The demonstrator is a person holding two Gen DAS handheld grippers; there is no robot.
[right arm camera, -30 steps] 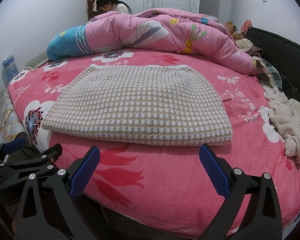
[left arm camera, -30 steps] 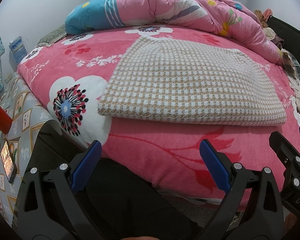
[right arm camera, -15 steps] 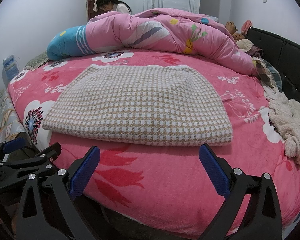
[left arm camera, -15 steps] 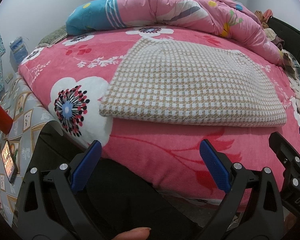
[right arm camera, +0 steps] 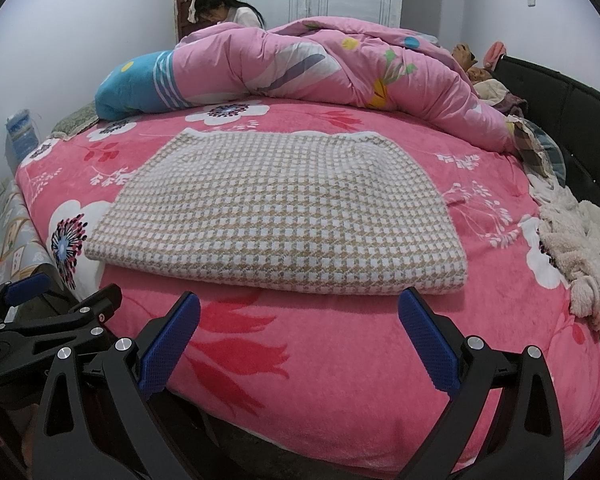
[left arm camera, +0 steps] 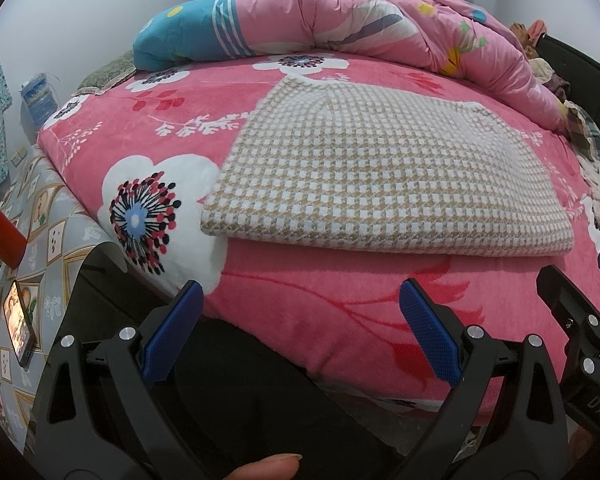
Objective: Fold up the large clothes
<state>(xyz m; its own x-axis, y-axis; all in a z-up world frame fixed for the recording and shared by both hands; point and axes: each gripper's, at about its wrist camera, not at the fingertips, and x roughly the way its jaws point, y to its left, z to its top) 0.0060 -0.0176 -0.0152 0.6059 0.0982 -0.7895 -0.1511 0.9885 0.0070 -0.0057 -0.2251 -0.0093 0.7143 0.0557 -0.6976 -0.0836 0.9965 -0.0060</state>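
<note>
A beige-and-white houndstooth garment (left arm camera: 384,176) (right arm camera: 276,216) lies folded flat into a rectangle on the pink floral bed cover (left arm camera: 300,300) (right arm camera: 340,360). My left gripper (left arm camera: 300,332) hangs open off the near edge of the bed, short of the garment's near left corner, with nothing between its blue pads. My right gripper (right arm camera: 300,336) is open too, in front of the garment's near edge and apart from it. Each gripper shows at the side of the other's view.
A rumpled pink quilt (right arm camera: 340,72) and a blue pillow (right arm camera: 136,88) lie along the far side, with a person behind them. Fluffy cream cloth (right arm camera: 580,248) sits at the right by the black bed frame (right arm camera: 580,120). A phone (left arm camera: 18,316) lies on the patterned floor at left.
The left gripper has crept slightly closer to the bed, and a fingertip has come into the bottom of its view. The garment and the right gripper have not moved.
</note>
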